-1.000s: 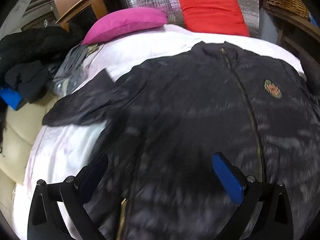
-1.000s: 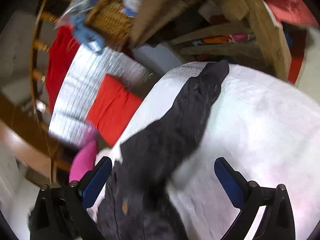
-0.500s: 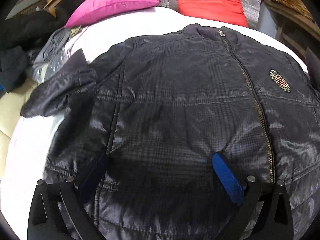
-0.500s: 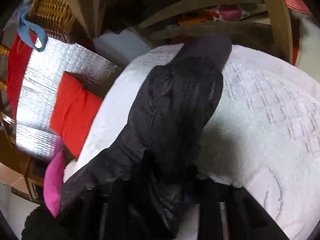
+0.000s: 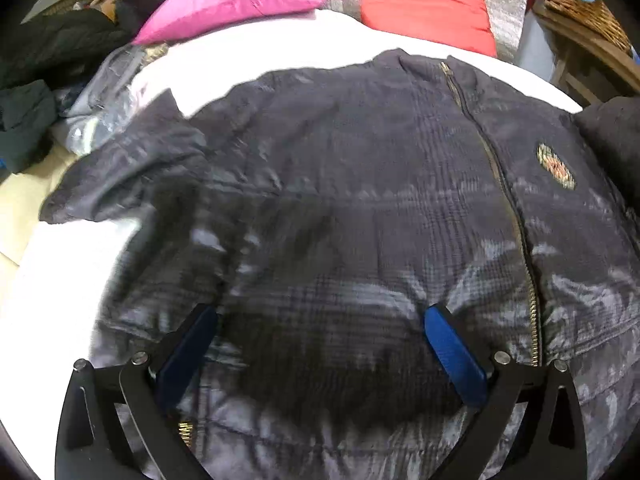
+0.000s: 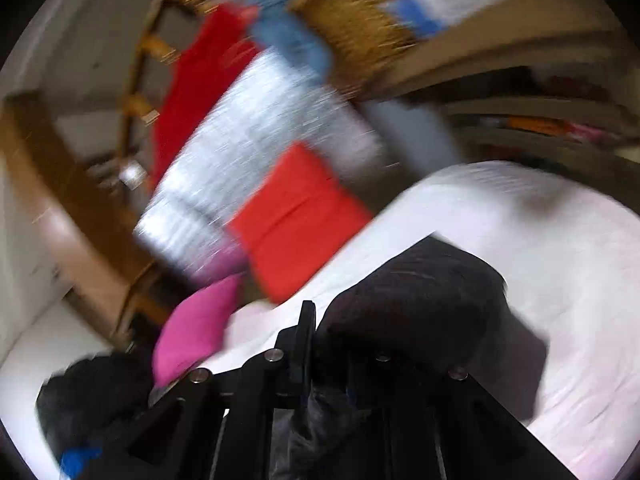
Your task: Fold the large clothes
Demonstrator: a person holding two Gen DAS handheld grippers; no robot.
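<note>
A dark quilted jacket (image 5: 360,208) with a brass zip and a chest badge lies front up on the white bed cover (image 5: 60,280). Its left sleeve (image 5: 120,176) is bent out to the side. My left gripper (image 5: 320,336) hangs open just over the jacket's lower front, blue pads wide apart with only flat fabric beneath them. In the blurred right wrist view my right gripper (image 6: 320,344) is shut on the jacket's other sleeve (image 6: 412,300), which bunches up over its fingers, lifted off the white cover (image 6: 560,280).
A pink pillow (image 5: 228,4) and a red cushion (image 5: 424,4) lean at the head of the bed. A heap of dark and grey clothes (image 5: 48,92) lies at the left. A wicker basket (image 5: 580,4) on wooden shelving stands at the right.
My right gripper shut on the right sleeve and has swung it up and across, off the cover. My left gripper sank a little closer over the jacket's lower front, still open.
</note>
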